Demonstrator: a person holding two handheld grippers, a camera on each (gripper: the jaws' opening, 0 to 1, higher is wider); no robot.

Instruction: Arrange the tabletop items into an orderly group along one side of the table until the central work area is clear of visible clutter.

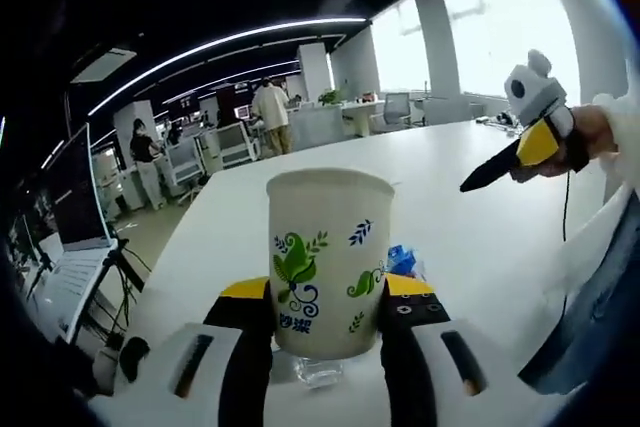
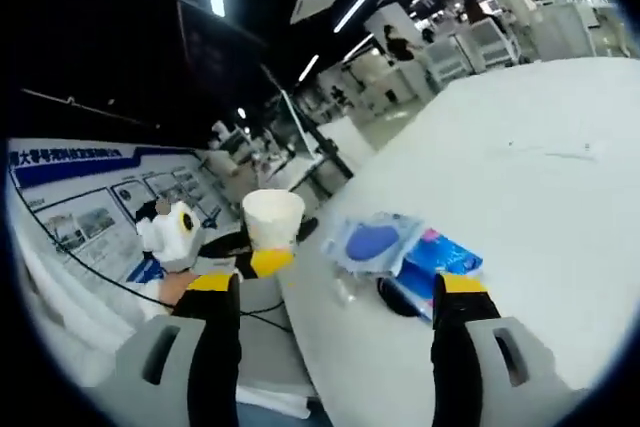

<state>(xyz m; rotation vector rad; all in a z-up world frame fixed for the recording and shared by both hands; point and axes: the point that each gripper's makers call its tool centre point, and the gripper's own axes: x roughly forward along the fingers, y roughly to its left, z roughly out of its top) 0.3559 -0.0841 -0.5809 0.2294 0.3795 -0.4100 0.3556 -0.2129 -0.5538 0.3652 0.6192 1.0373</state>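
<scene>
Paper cup (image 1: 328, 262), white w/ green leaf print, sits closest in the left gripper view, pinched between the left tool's (image 1: 328, 322) two jaws, which press its lower sides at about 8 and 4 o'clock. It's upright and looks lifted a bit off the worktop (image 1: 470, 207). My read: held low on the body so it stays level and doesn't crush at the rim while being carried to one side. Behind the cup at 3 o'clock a bit of blue packet (image 1: 402, 259) peeks out; can't tell more of it there.

At 2 o'clock in that view the right tool (image 1: 497, 172) hangs over the white worktop, a hand (image 1: 590, 137) around its grip, dark jaws pointing toward 8 o'clock and close together at the tips as seen from here.

Right gripper view tells it better: right tool's (image 2: 340, 292) jaws stand well apart w/ nothing between them. Ahead of them, near the worktop's edge, lie a clear bag w/ a blue round thing inside (image 2: 372, 242) and, just beside it toward 4 o'clock, a blue-and-pink packet (image 2: 440, 259), overlapping or touching; a dark round item (image 2: 398, 299) sits under the packet's near end. The cup shows again at 10 o'clock. Rest of the worktop stretches bare toward 1–3 o'clock.

Judging by this, the open tool is lined up to take the bags next, cup going alongside to form the group.
</scene>
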